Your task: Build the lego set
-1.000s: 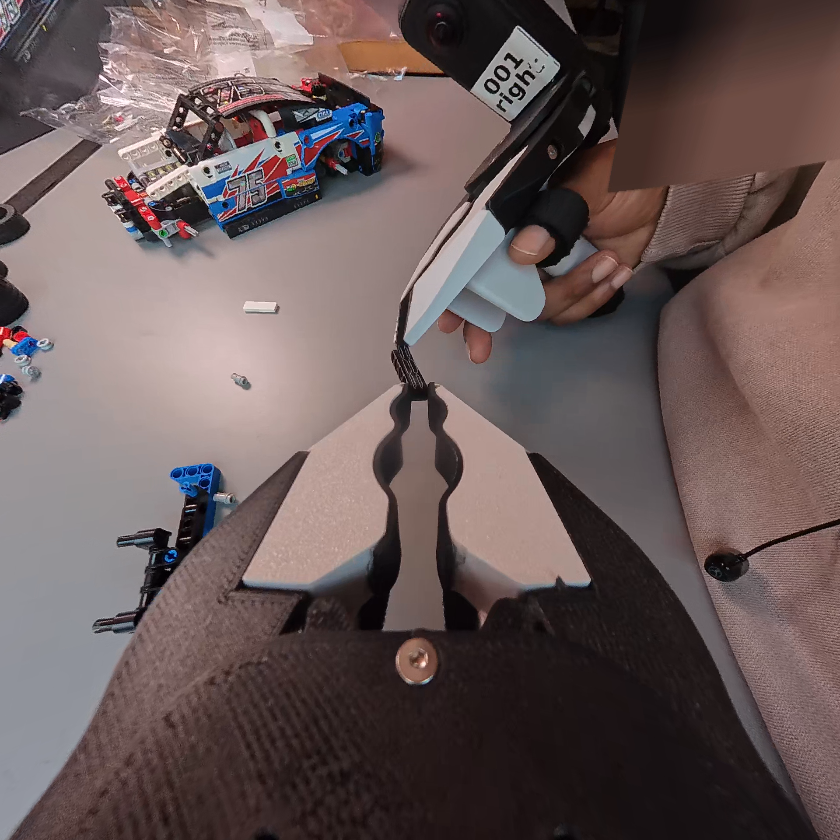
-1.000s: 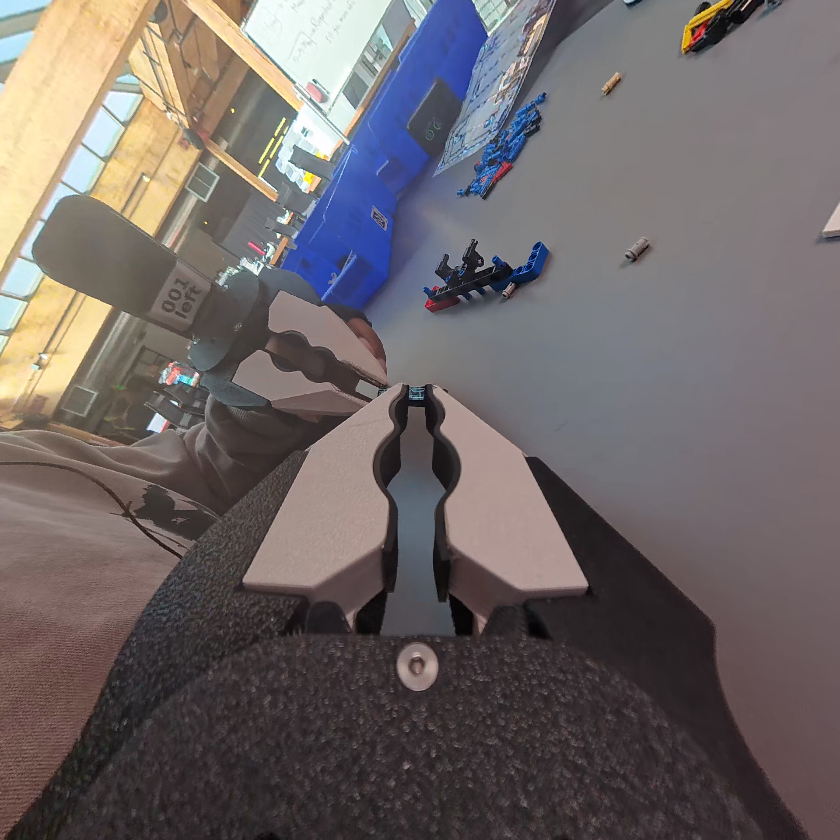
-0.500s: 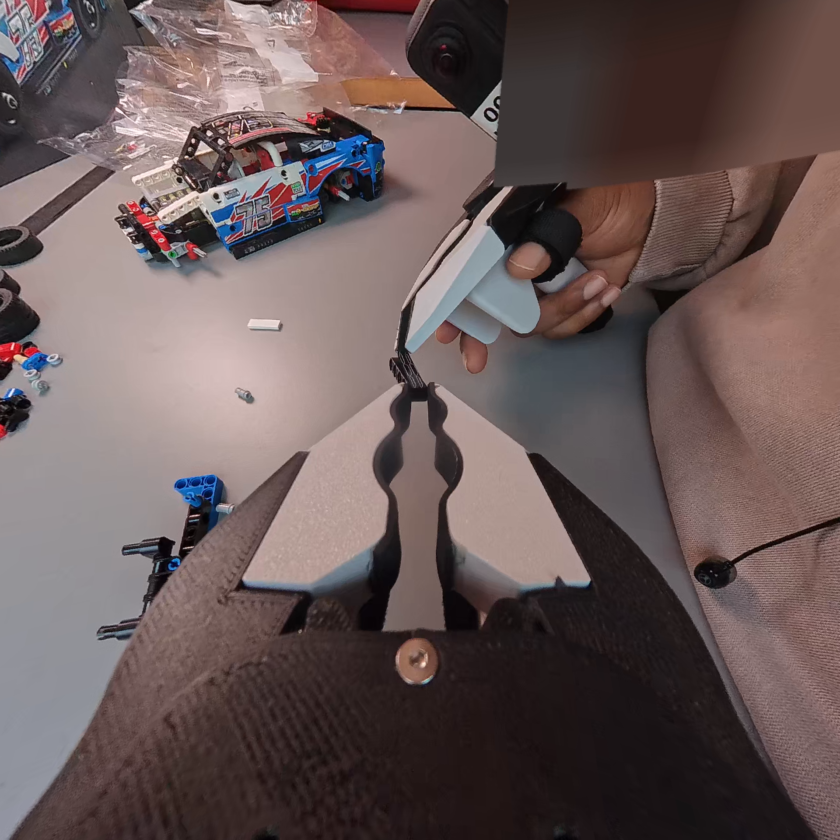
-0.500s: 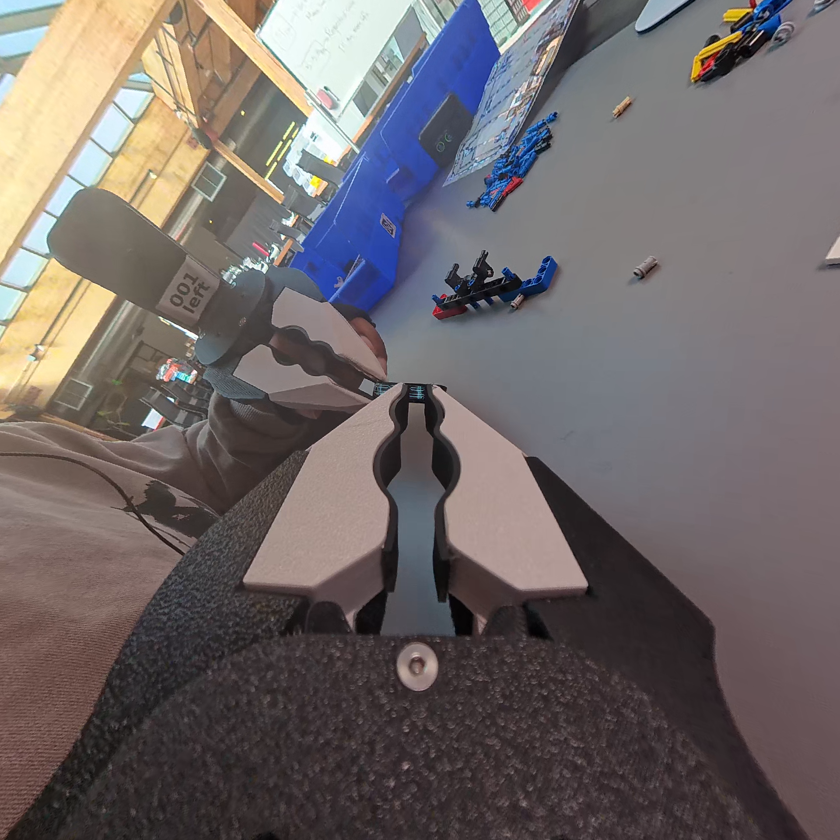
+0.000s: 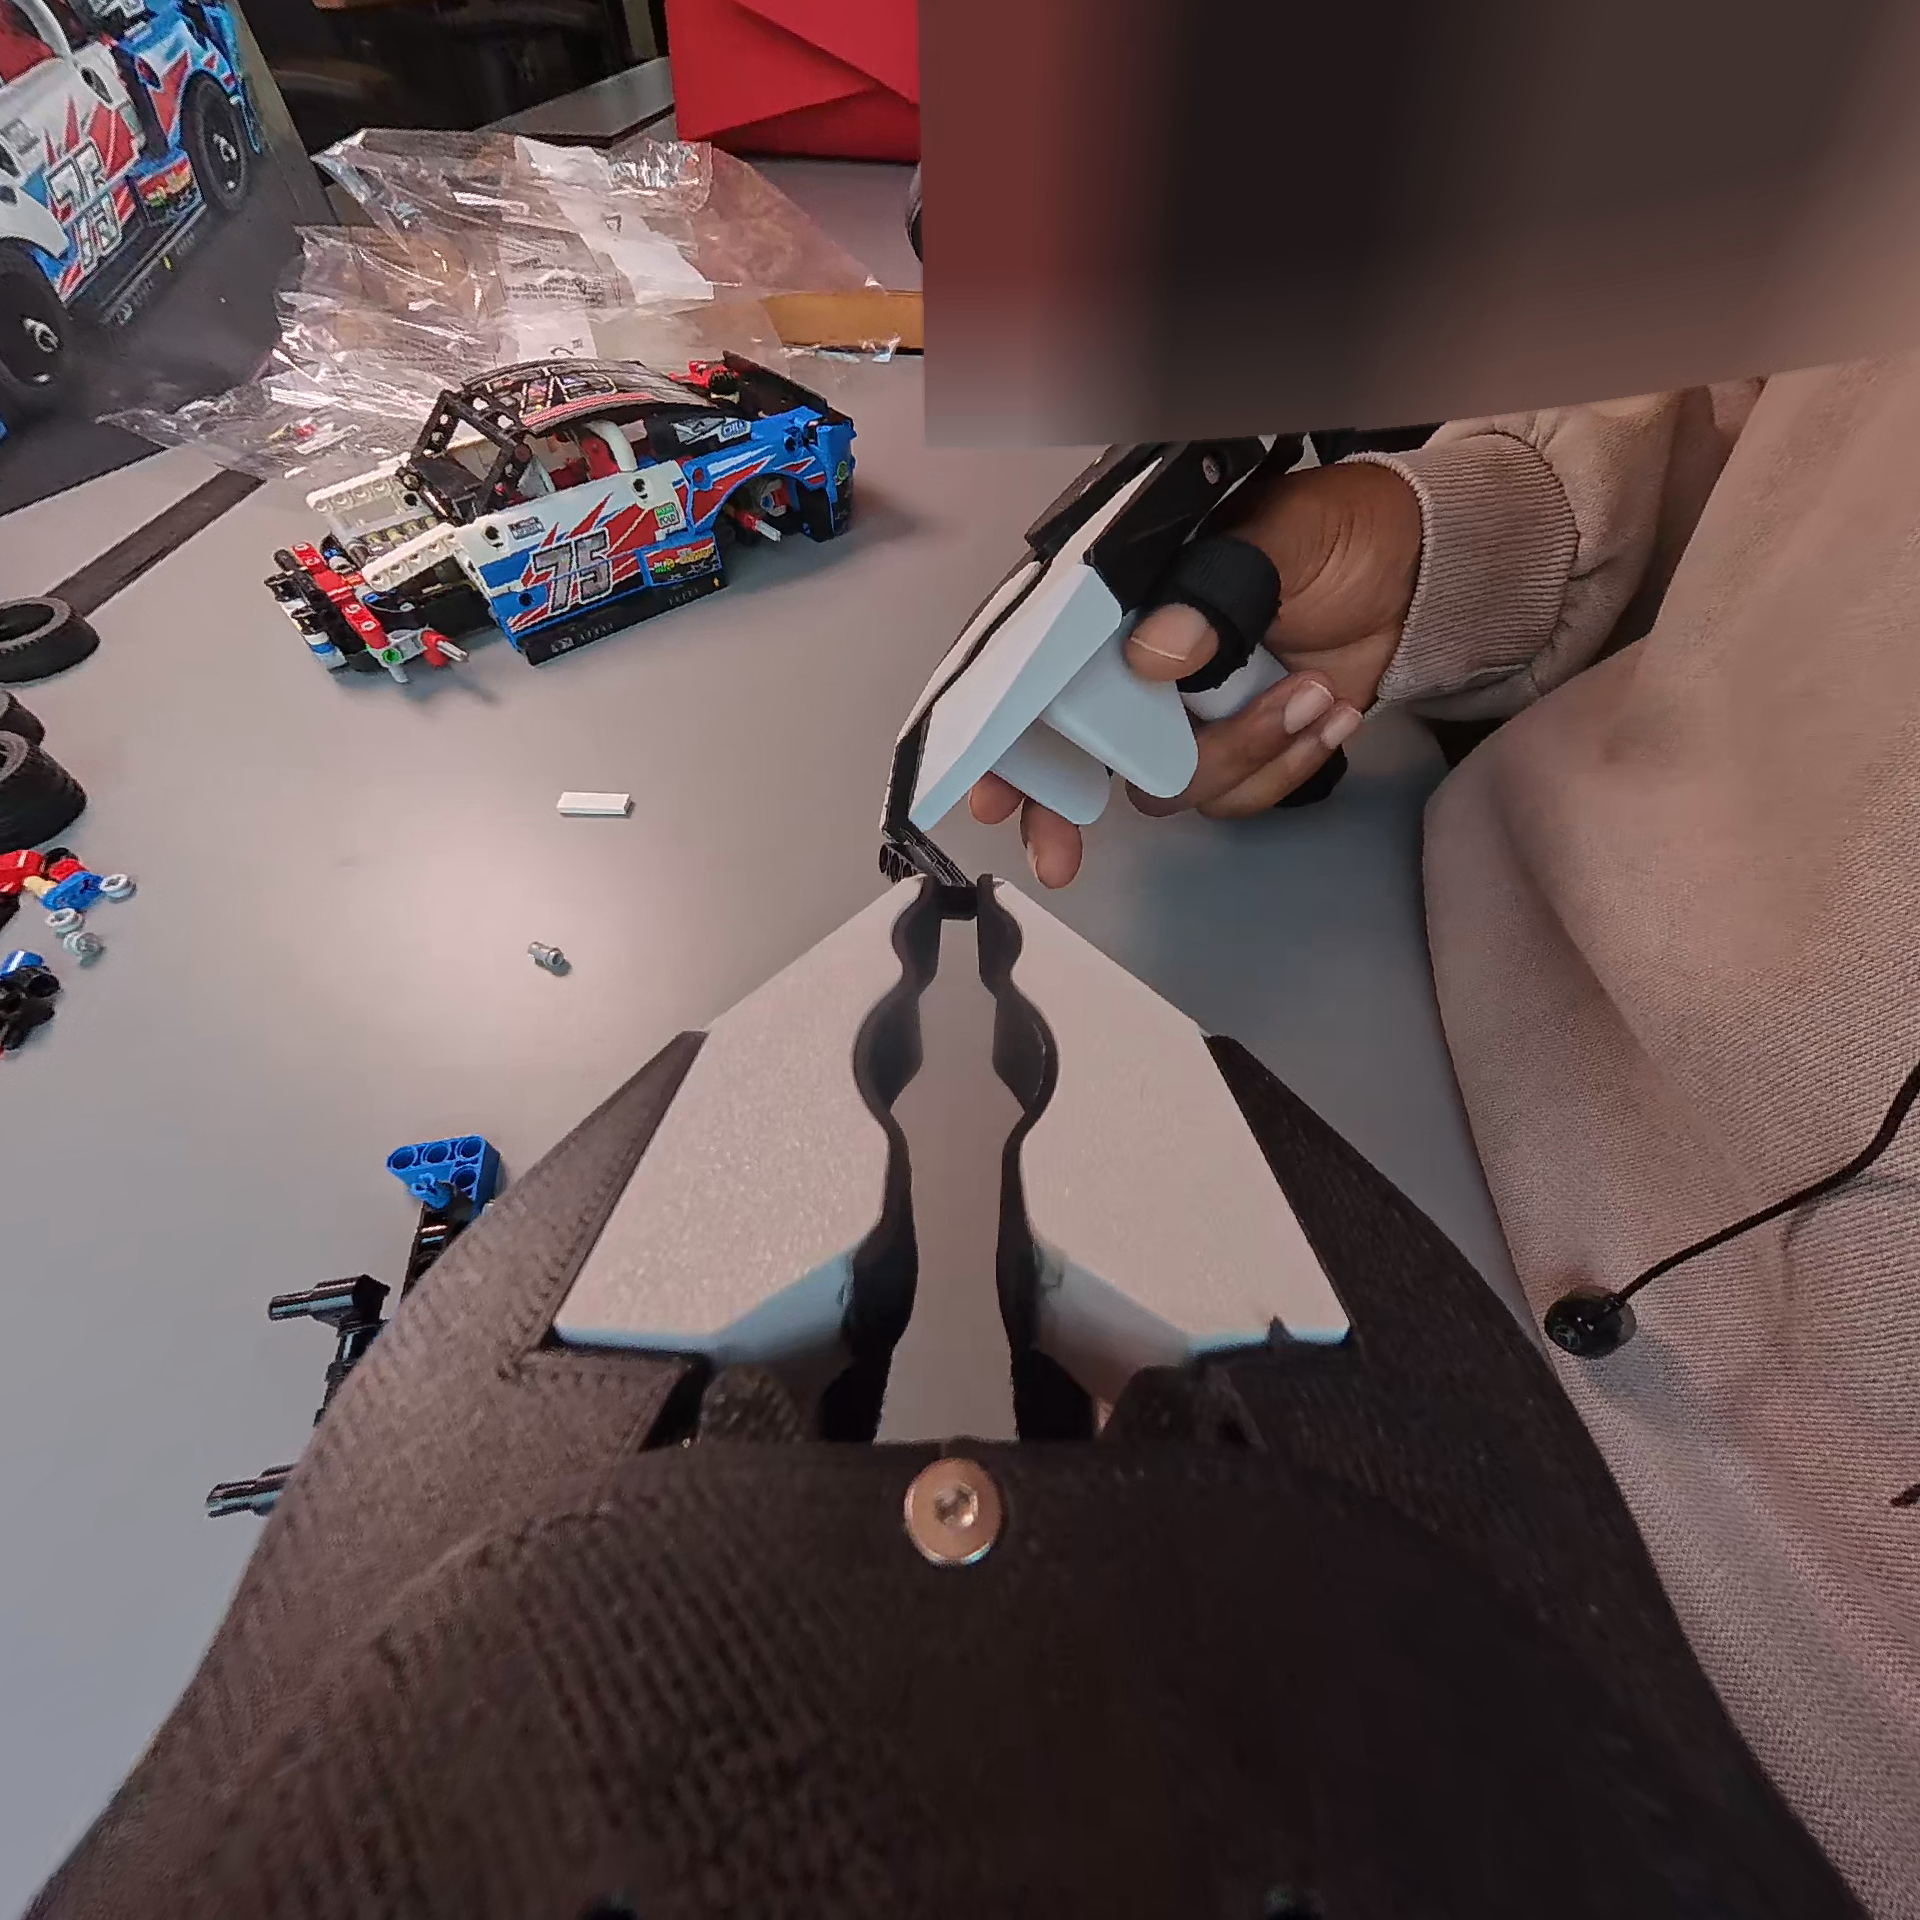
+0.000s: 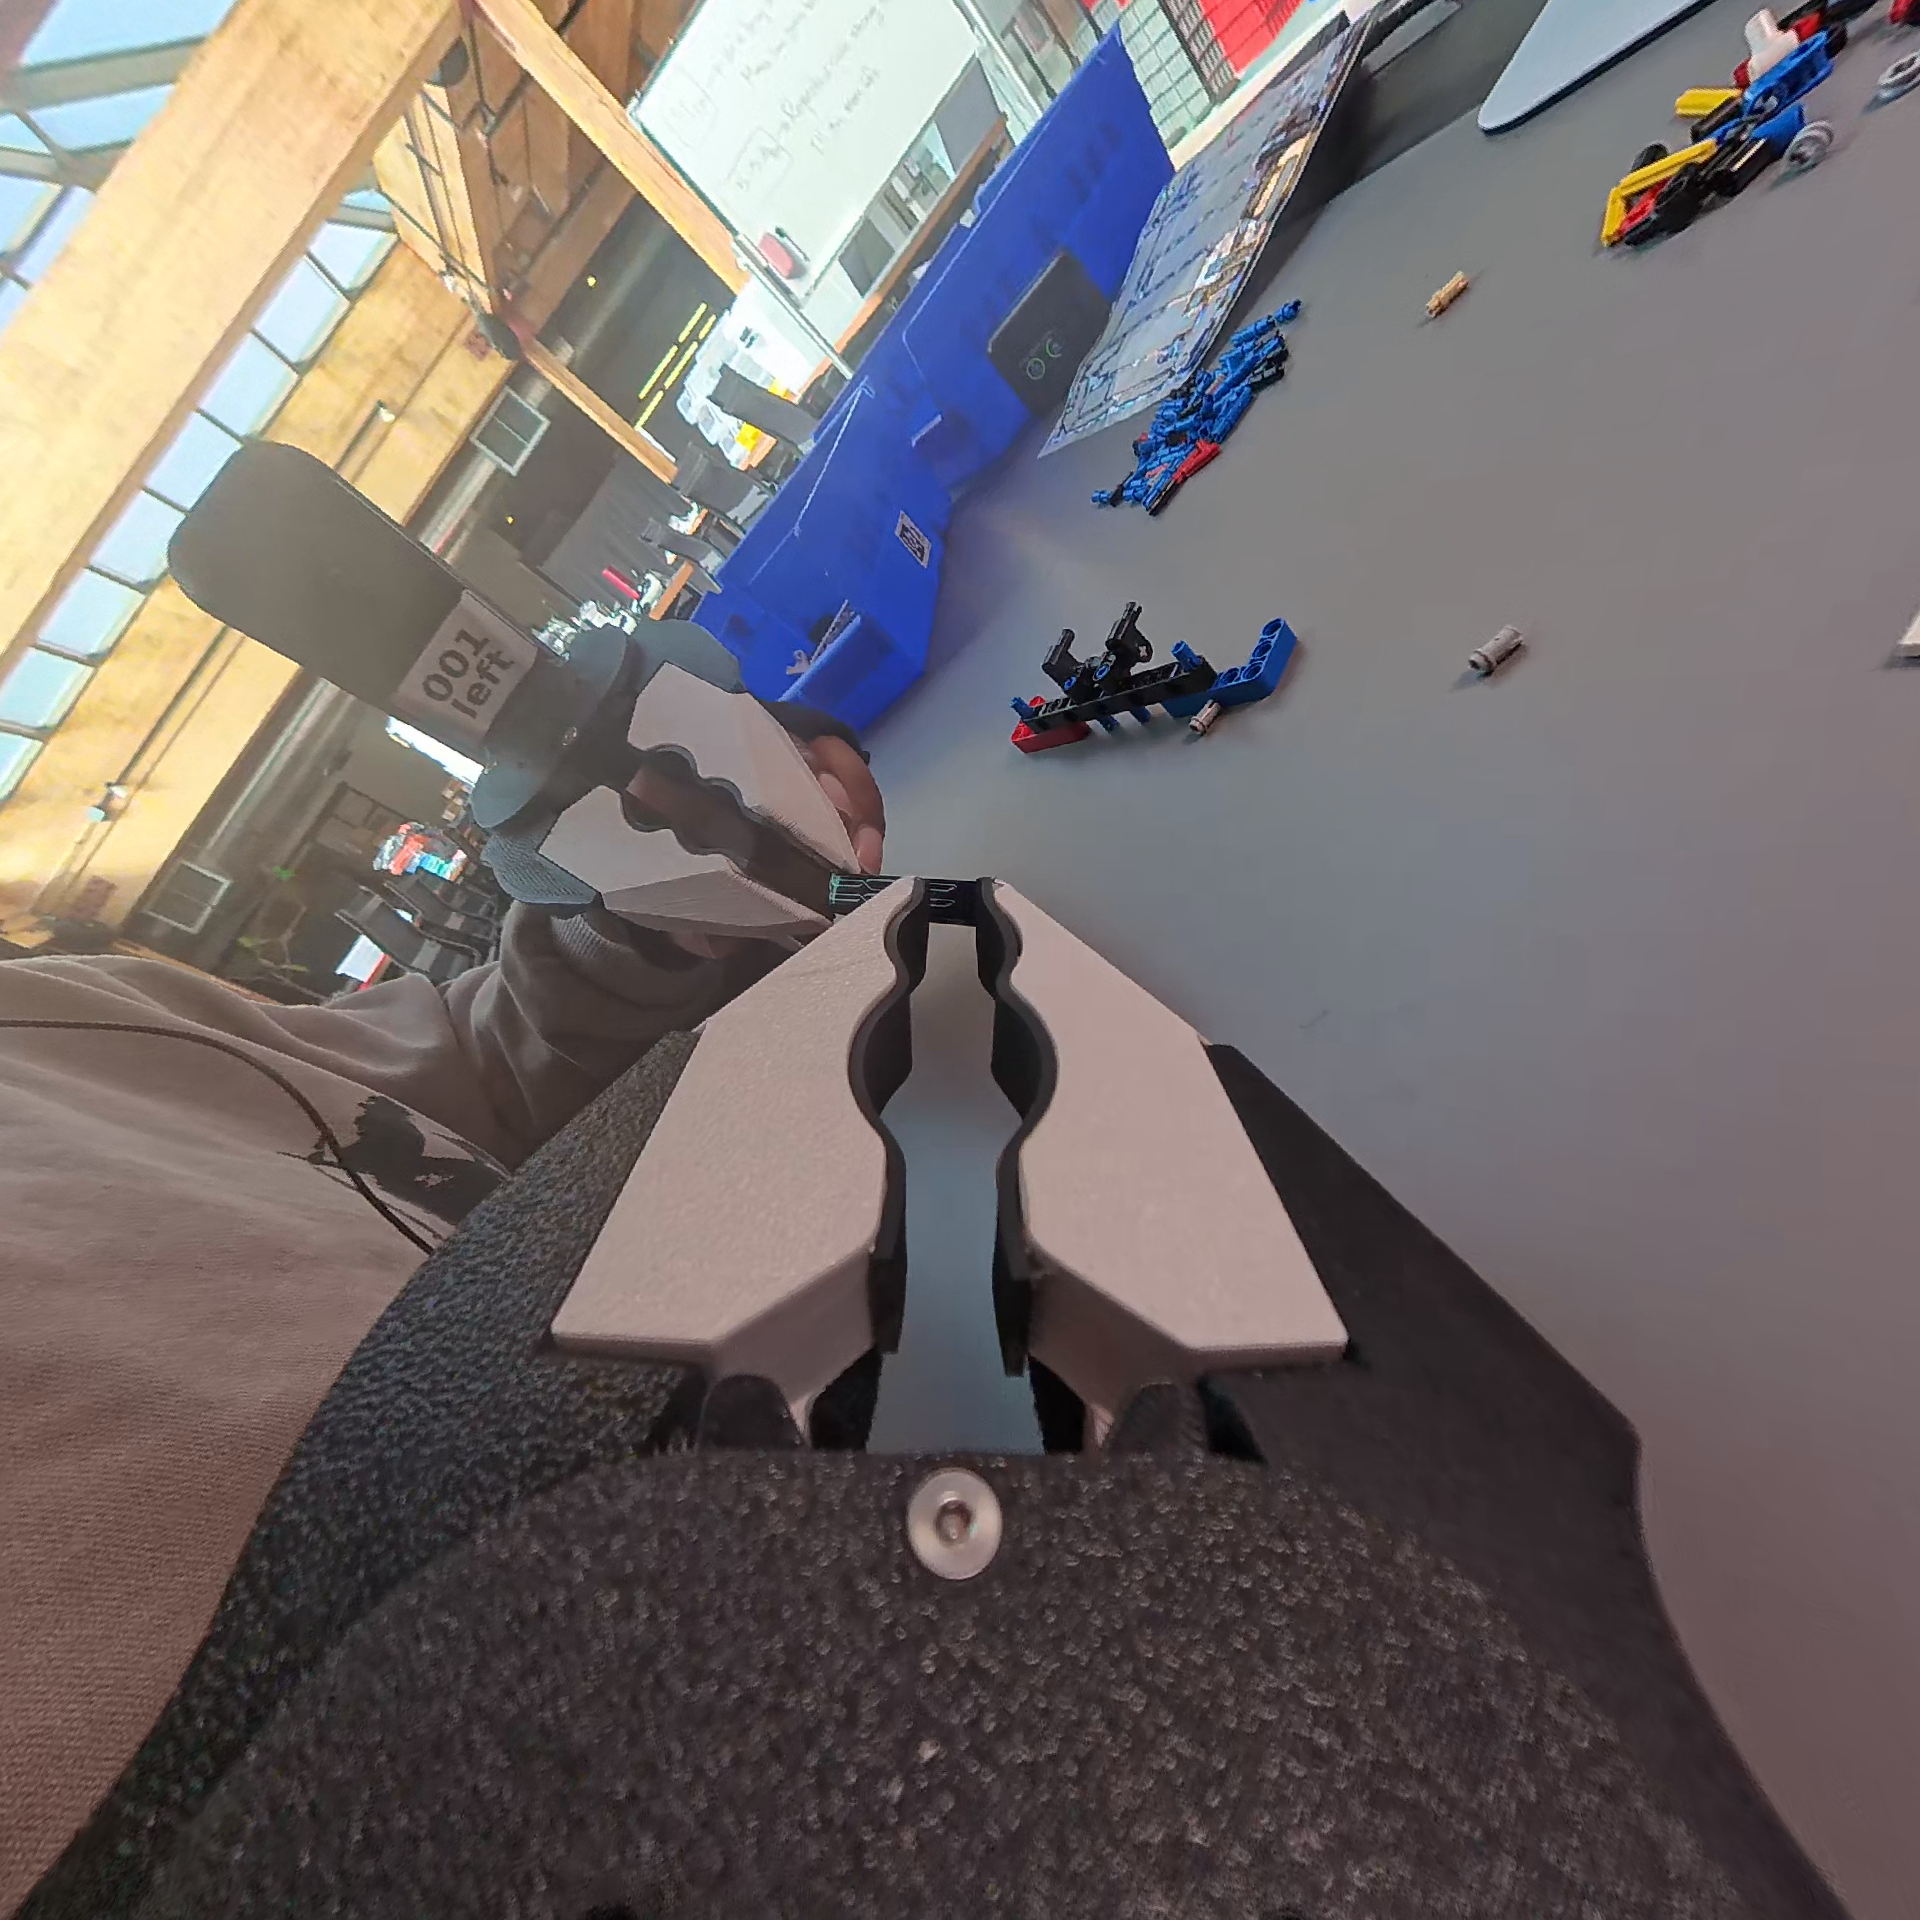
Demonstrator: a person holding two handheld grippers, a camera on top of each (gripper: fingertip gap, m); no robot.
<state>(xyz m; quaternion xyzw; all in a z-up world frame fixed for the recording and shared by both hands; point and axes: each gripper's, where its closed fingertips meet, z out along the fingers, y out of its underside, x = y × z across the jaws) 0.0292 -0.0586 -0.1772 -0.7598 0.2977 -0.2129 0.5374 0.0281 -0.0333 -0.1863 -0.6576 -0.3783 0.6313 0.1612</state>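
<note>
Two grippers met tip to tip above the grey counter (image 5: 727,831), sharing one small black lego piece (image 5: 928,871). It was a short dark beam with round holes along its side, seen in the right wrist view as a thin black strip with pale green markings (image 6: 914,891). The left gripper (image 5: 954,896) had its grey fingers (image 5: 790,1122) clenched on one end of the piece, and the right gripper (image 6: 951,902) had its own clenched on the other end; in the left wrist view the right gripper (image 5: 920,831) came in from 1 o'clock, held by a hand (image 5: 1278,665) in a beige sleeve.

One part-built blue, white and red lego race car (image 5: 566,520) sat on the counter at 11 o'clock, with no wheels fitted and a black roll-cage roof. One crumpled clear plastic bag pile (image 5: 488,270) lay behind it. One small white flat tile (image 5: 593,803) and one small grey pin (image 5: 547,956) lay apart at 10 o'clock. One black and blue beam sub-assembly (image 6: 1143,681) rested at 9 o'clock of the left gripper. Two black rubber tyres (image 5: 36,707) showed at the far 9 o'clock edge, near a scatter of small red, blue and grey loose parts (image 5: 62,904).
</note>
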